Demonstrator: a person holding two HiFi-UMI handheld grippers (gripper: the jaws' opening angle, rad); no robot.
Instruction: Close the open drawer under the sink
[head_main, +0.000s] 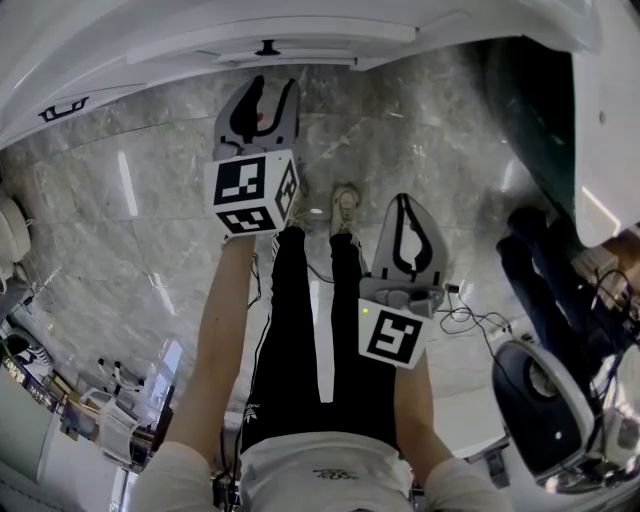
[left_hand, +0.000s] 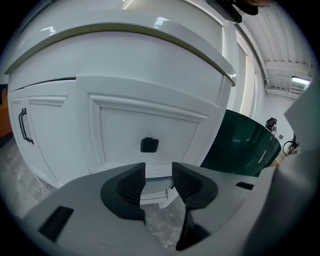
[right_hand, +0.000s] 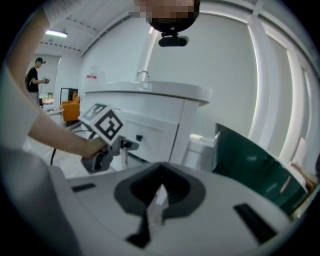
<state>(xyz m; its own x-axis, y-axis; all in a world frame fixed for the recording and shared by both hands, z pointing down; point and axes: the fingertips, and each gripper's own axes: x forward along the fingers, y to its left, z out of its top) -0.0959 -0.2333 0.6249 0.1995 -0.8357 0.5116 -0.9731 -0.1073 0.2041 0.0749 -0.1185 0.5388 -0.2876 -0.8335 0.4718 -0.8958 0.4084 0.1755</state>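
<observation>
Squarely facing the left tongs (left_hand: 158, 172), which gape empty, the drawer (left_hand: 125, 125) front runs sideways; right tongs (right_hand: 161, 169) shut.

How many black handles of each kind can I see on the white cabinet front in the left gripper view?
Square black knob: 1
Black bar handle: 1
Total: 2
</observation>
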